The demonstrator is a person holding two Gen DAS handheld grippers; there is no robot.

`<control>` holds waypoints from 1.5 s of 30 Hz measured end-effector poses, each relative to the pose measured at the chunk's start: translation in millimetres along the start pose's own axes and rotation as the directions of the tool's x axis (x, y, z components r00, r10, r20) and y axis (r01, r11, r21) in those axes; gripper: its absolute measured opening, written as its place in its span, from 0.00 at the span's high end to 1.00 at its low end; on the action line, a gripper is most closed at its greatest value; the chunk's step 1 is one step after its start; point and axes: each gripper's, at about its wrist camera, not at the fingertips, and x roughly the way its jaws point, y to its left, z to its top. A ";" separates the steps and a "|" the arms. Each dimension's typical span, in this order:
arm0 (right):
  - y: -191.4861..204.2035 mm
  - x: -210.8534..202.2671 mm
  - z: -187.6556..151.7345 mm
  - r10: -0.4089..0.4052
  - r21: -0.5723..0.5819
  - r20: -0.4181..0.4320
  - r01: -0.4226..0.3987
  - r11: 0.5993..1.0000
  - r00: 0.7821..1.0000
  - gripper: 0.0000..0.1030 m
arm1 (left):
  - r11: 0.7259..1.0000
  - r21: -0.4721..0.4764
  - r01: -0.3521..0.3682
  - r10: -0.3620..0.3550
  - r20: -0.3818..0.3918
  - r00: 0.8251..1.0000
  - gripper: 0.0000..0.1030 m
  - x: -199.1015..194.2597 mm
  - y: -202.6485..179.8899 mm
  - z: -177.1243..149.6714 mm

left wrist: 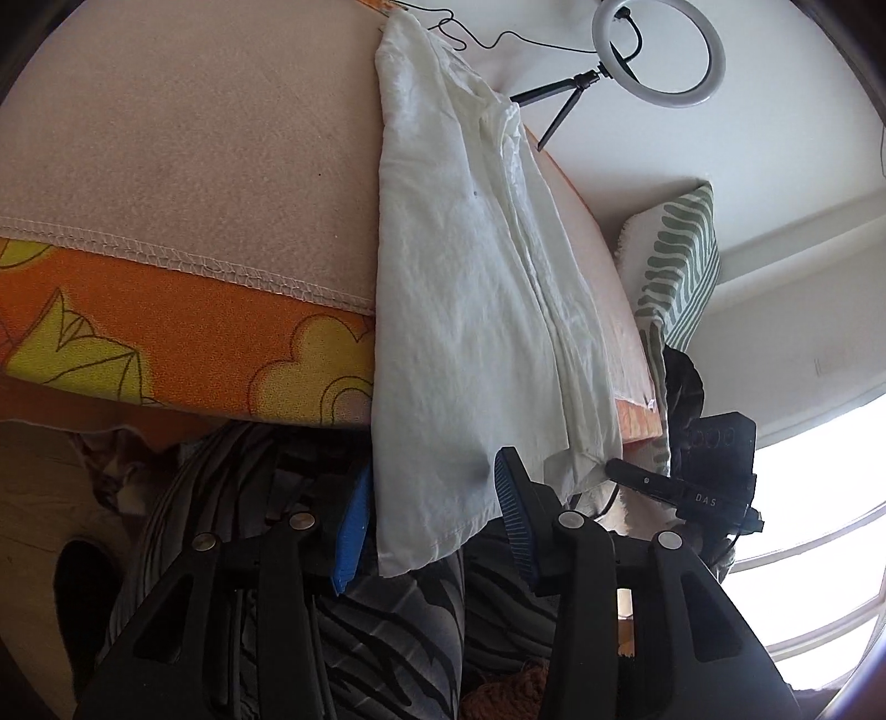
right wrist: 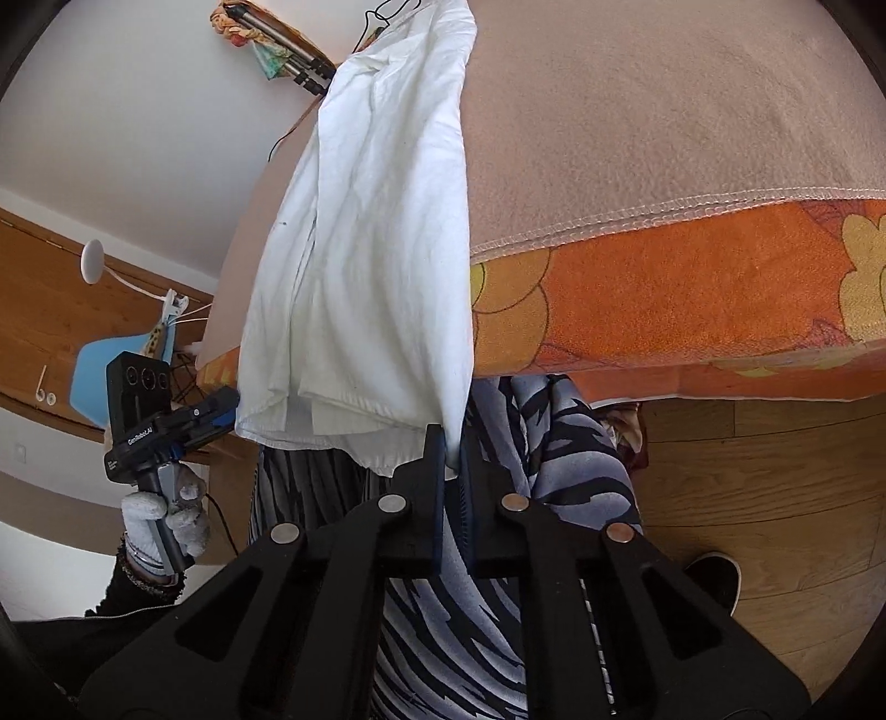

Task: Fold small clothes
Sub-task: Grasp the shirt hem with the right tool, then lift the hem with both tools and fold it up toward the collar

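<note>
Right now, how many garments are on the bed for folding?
1: a white garment lies lengthwise across the pink blanket, its near end overhanging the bed edge, pinched by the right gripper. Others may lie outside view.

One white garment (left wrist: 470, 288), one beige blanket (left wrist: 183, 144), one ring light (left wrist: 658, 52), one striped pillow (left wrist: 673, 266), two grippers.

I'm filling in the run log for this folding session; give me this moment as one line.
left gripper: open around hem corner | right gripper: shut on other corner | white garment: overhanging bed edge
</note>
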 end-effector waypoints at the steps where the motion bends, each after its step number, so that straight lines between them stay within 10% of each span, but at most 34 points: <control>1: 3.4 -3.6 0.0 0.011 -0.017 0.010 -0.011 1.000 1.000 0.93 | 1.000 -0.001 0.013 -0.013 0.000 1.000 0.62 0.6 -0.3 0.4; 9: 3.4 -9.6 13.4 0.032 -0.022 0.021 -0.032 0.999 0.999 0.55 | 0.998 -0.012 0.069 -0.069 -0.009 0.998 0.84 0.9 2.9 2.1; 12: -1.7 3.9 18.0 0.078 0.006 -0.026 -0.078 0.997 0.997 0.57 | 0.994 -0.039 0.101 -0.101 -0.011 0.995 0.88 0.4 7.0 2.7; 15: -2.6 13.8 15.9 0.103 0.006 -0.087 -0.103 0.995 0.991 0.87 | 0.990 -0.059 0.130 -0.131 -0.012 0.991 0.90 -0.6 6.7 3.9; 18: 1.6 9.3 15.9 0.111 -0.005 -0.095 -0.112 0.994 0.989 0.92 | 0.983 -0.084 0.164 -0.165 -0.002 0.986 0.91 -3.0 5.5 5.6; 34: 26.9 -19.9 62.3 0.311 0.044 0.064 -0.314 0.948 0.948 0.94 | 0.961 -0.014 0.278 -0.275 0.101 0.956 0.92 -26.4 -33.4 65.0; 45: 29.6 -4.9 137.0 0.223 0.092 0.141 -0.237 0.967 0.965 0.94 | 0.983 0.017 0.185 -0.185 0.189 0.964 0.92 -16.4 -26.2 127.9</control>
